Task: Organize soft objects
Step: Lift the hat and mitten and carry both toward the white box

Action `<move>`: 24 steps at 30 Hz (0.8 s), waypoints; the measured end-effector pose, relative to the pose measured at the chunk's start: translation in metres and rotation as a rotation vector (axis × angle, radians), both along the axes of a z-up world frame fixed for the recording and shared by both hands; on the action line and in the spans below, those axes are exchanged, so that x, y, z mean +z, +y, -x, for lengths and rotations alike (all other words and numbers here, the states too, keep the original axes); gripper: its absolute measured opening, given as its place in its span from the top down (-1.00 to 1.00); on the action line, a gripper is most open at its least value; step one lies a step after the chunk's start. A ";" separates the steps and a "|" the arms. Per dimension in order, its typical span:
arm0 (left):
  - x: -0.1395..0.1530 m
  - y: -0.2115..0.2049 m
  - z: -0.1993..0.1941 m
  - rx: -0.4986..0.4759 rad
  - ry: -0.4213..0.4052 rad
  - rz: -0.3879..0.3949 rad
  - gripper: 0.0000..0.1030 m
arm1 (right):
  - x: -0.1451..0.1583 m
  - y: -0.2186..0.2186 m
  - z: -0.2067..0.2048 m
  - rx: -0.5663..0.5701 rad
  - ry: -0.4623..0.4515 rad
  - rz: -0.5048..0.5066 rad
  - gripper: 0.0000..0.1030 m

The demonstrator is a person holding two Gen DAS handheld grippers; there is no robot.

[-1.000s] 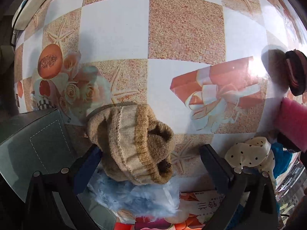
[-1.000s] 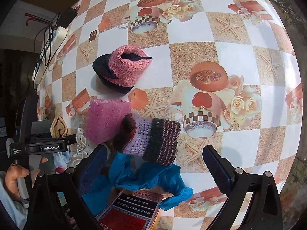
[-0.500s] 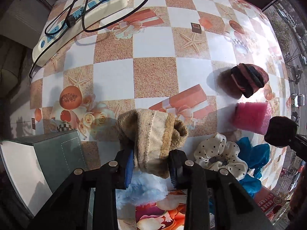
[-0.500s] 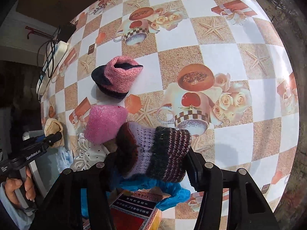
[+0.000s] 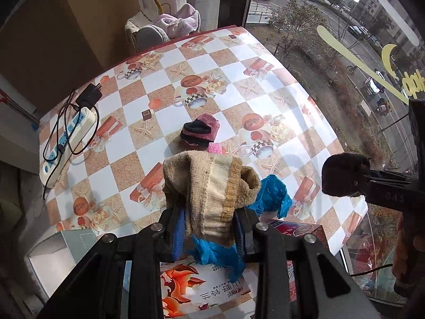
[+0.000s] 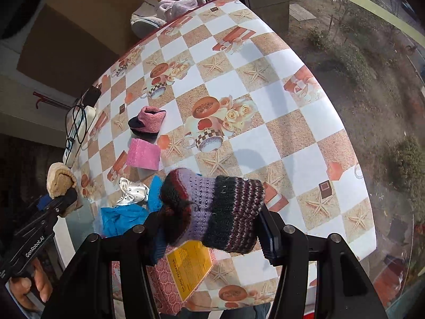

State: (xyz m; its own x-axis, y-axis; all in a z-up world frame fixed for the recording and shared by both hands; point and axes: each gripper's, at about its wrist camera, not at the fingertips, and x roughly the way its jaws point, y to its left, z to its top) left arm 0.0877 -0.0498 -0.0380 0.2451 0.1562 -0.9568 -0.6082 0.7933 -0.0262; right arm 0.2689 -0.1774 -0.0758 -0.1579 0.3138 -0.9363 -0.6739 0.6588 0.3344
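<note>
Two grippers each clench one knitted piece, the left gripper (image 5: 208, 228) a beige sock (image 5: 212, 186) and the right gripper (image 6: 212, 228) a striped sock (image 6: 215, 207), probably to carry them from the table (image 6: 292, 122) into a box (image 5: 53, 255).

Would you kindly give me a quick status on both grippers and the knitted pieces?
Left gripper shut on tan knit sock, lifted. Right gripper shut on striped knit sock, lifted. Pink sponge, pink-and-black sock still on table. Nothing blocking.

Tan knit sock (image 5: 212, 186), purple-black striped sock (image 6: 215, 212), orange-white checked tablecloth (image 6: 305, 122).
</note>
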 end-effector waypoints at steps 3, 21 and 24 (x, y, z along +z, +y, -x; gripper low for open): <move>0.016 -0.039 -0.032 -0.152 -0.047 -0.022 0.34 | 0.007 -0.029 0.007 -0.045 -0.023 0.010 -0.11; 0.026 -0.183 0.002 -0.784 -0.009 0.052 0.35 | -0.003 -0.136 0.070 -0.049 -0.032 0.139 -0.11; 0.025 -0.170 0.027 -0.740 0.008 0.051 0.35 | -0.002 -0.126 0.091 0.023 -0.011 0.116 -0.11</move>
